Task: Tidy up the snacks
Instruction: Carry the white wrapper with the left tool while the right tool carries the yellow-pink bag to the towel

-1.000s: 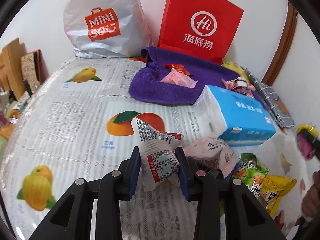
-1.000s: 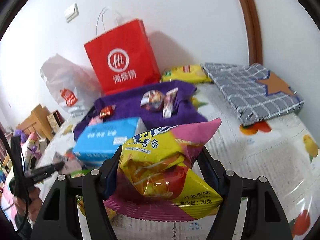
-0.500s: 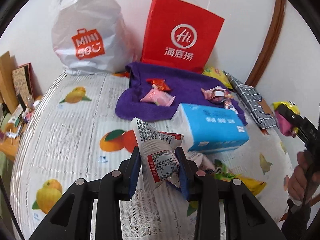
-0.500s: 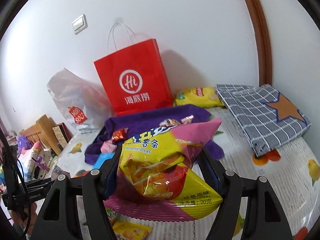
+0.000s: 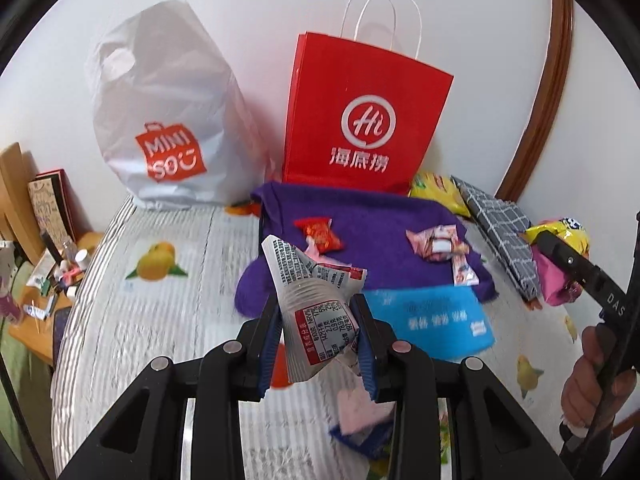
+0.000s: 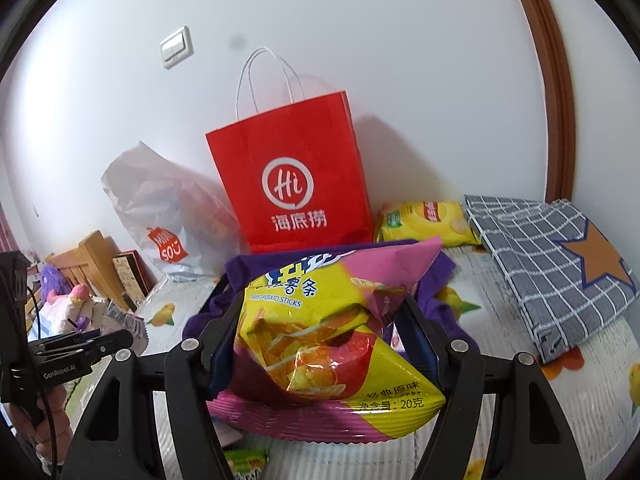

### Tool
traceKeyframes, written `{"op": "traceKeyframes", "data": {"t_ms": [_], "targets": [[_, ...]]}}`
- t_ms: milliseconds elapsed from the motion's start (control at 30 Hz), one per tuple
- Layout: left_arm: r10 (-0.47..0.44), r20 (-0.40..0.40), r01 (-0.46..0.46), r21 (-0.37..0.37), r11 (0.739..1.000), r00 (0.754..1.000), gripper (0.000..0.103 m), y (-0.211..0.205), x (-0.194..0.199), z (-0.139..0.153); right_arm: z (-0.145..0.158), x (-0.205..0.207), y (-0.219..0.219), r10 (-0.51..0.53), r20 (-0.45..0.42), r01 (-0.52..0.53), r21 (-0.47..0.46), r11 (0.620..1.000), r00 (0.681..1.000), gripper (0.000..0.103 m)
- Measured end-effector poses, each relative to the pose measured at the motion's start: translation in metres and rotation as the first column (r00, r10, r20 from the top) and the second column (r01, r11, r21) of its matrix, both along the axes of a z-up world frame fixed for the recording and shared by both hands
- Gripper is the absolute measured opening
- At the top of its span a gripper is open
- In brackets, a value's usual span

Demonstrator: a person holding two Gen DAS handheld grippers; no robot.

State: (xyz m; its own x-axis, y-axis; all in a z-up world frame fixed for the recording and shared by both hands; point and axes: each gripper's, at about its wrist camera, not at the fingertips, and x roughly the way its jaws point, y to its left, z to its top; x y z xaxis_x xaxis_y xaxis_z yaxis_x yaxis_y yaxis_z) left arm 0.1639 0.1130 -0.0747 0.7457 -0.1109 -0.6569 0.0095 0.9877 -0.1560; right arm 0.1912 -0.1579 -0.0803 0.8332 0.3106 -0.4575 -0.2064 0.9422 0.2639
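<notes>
My left gripper [image 5: 318, 332] is shut on a small white snack packet [image 5: 316, 312] with a red label, held above the fruit-print table. My right gripper [image 6: 320, 340] is shut on a yellow and pink bag of sweet potato sticks [image 6: 332, 340], also raised. It shows at the right edge of the left wrist view [image 5: 560, 264]. A purple towel [image 5: 372, 224] lies in front of a red paper bag [image 5: 364, 116] and holds a red candy [image 5: 320, 234] and pink wrapped snacks [image 5: 436, 242]. The red paper bag [image 6: 292, 176] stands straight ahead of the right gripper.
A white Miniso plastic bag [image 5: 164, 120] stands left of the red bag. A blue tissue pack [image 5: 432, 320] lies near the towel. A yellow chip bag [image 6: 424, 218] and grey checked cloth [image 6: 552, 256] lie right. A wooden shelf with clutter [image 5: 36, 240] is left.
Both grippers have risen and moved toward the red paper bag with their snacks still held. The bag and towel now look nearer and more central.
</notes>
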Motion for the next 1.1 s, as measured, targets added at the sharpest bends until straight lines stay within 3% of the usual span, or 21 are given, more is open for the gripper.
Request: {"op": "traceKeyframes", "data": {"t_ms": [400, 833, 1100], "targets": [[-0.012, 0.012, 0.013, -0.032, 0.999, 1.000, 0.032, -0.013, 0.048, 0.016, 0.009, 0.033, 0.000, -0.010, 0.001, 0.010, -0.033, 0.999, 1.000, 0.071], [0.019, 0.000, -0.019, -0.016, 1.000, 1.000, 0.032, -0.010, 0.084, 0.022, 0.013, 0.069, 0.003, 0.002, 0.008, -0.002, -0.080, 0.997, 1.000, 0.071], [0.020, -0.020, -0.020, -0.017, 1.000, 1.000, 0.032, -0.011, 0.102, 0.015, -0.009, 0.098, 0.011, 0.029, -0.066, -0.034, -0.075, 0.997, 0.997, 0.071]]}}
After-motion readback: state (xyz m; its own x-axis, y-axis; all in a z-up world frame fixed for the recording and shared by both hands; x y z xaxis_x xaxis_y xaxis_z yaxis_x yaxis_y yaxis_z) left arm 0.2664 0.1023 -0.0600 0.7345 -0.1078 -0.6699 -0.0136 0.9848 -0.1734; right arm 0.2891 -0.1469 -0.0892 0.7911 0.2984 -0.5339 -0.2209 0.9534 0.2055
